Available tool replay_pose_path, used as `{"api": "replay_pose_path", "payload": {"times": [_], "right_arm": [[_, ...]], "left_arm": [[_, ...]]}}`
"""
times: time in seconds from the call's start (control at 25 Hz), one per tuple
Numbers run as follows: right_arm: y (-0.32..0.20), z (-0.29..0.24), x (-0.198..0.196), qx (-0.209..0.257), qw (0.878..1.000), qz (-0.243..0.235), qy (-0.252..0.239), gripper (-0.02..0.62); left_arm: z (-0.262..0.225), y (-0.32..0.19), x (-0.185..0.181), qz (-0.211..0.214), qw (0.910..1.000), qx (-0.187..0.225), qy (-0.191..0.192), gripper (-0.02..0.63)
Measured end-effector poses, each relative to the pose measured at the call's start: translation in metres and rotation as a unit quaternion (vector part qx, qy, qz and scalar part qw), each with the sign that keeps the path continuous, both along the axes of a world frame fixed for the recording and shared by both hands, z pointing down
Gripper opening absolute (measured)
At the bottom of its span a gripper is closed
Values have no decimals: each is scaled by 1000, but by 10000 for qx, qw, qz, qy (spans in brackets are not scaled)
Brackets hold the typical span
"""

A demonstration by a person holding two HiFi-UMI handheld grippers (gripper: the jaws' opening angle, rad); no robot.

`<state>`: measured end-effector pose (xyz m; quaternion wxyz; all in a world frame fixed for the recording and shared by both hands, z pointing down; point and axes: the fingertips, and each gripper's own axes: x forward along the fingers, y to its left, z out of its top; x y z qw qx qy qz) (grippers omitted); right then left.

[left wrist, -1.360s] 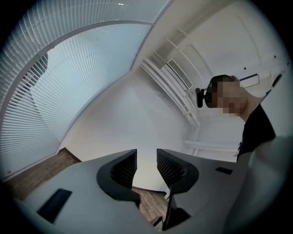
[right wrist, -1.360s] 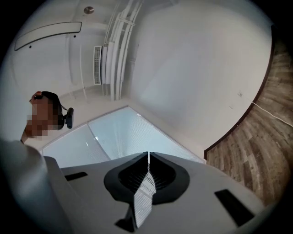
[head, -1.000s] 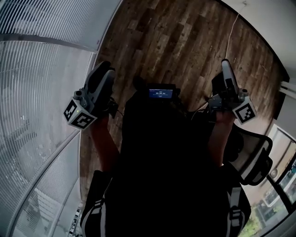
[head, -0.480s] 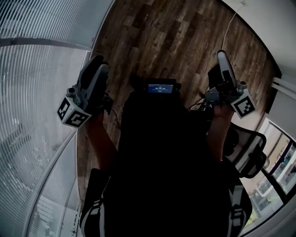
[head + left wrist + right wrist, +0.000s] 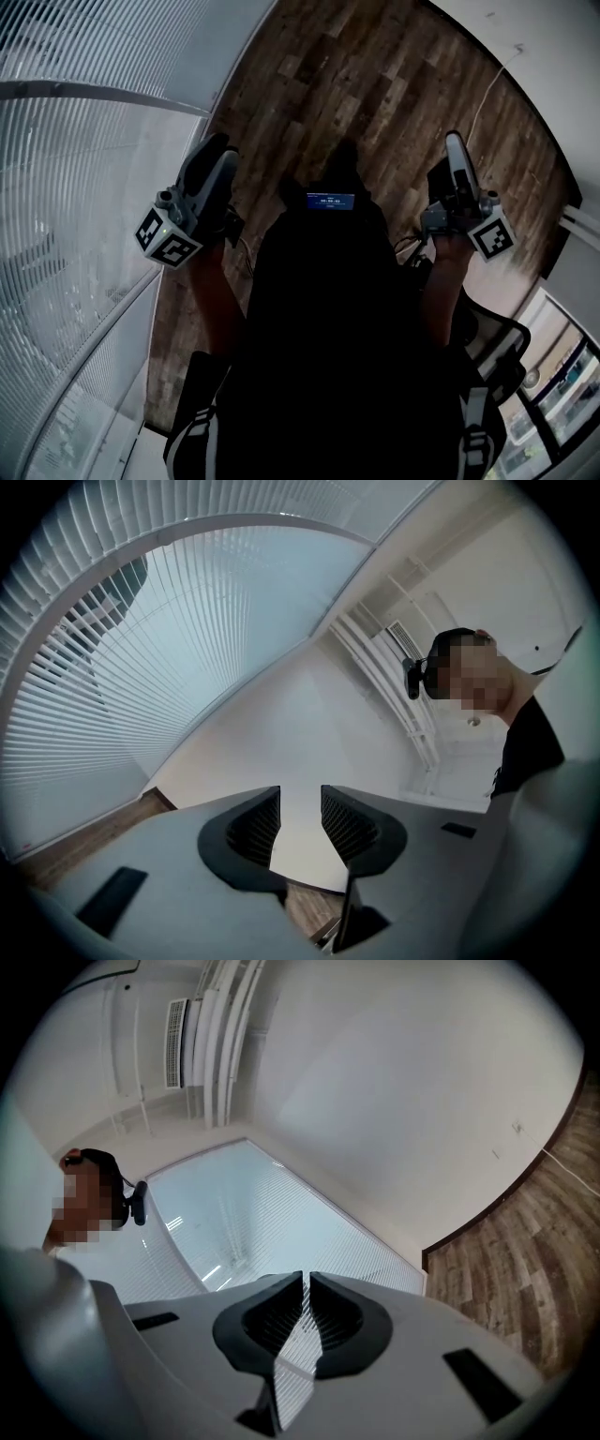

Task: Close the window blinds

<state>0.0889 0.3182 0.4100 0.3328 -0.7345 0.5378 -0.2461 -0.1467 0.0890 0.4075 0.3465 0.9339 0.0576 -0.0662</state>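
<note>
The window blinds [image 5: 84,234] hang lowered over the glass along the left edge of the wooden floor [image 5: 375,75], their white slats lying flat enough that pale outdoor shapes show between them. A horizontal frame bar [image 5: 94,92] crosses them high up. Neither tool touches them.

The left gripper [image 5: 300,797] is held up near the blinds, at the left edge of the floor and clear of the slats. Its ribbed jaws stand a narrow gap apart with nothing between them, only the white wall behind. Its marker cube [image 5: 169,239] faces the head camera.

The right gripper [image 5: 307,1281] is held up on the far side of the person, well apart from the window. Its jaws are drawn together to a thin slit and grip nothing.

Between the two tools, a small lit screen [image 5: 330,200] sits on the person's dark clothing [image 5: 347,337]. A thin pale cable [image 5: 487,86] runs across the boards to the white wall [image 5: 534,37] at the floor's upper right edge. A black mesh chair [image 5: 495,347] stands just behind the person's right arm
</note>
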Motion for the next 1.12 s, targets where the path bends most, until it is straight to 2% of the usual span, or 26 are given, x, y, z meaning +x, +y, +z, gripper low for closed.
{"api": "replay_pose_path", "payload": {"times": [0.08, 0.16, 0.24, 0.32, 0.48, 0.6, 0.76, 0.92, 1.12], "right_arm": [[-14, 23, 31, 24, 9999, -90, -101, 9], [-45, 37, 80, 173, 9991, -337, -163, 9], [-64, 30, 118, 250, 9981, -556, -84, 9], [-66, 15, 140, 240, 9973, -695, 88, 9], [-96, 2, 190, 204, 9933, -1094, 323, 12], [-138, 2, 213, 113, 9880, -1488, 391, 37], [-180, 18, 223, 134, 9802, -1964, 195, 86], [-211, 24, 216, 288, 9711, -2368, 3, 86], [-292, -3, 212, 271, 9619, -2706, 268, 86]], "left_arm": [[18, -14, 18, -241, 9997, -5, -99, 146], [21, -40, 47, -664, 9976, 76, -165, 146], [10, -56, 70, -1031, 9944, 105, -186, 146], [-2, -61, 77, -1340, 9908, 58, -171, 146], [-14, -84, 89, -2210, 9751, 15, -165, 147], [-14, -107, 80, -2928, 9556, -14, -340, 168], [-1, -120, 57, -3757, 9249, -115, -571, 216], [0, -134, 24, -4564, 8866, 47, -747, 231], [13, -208, -17, -5401, 8375, 98, -825, 246]]}}
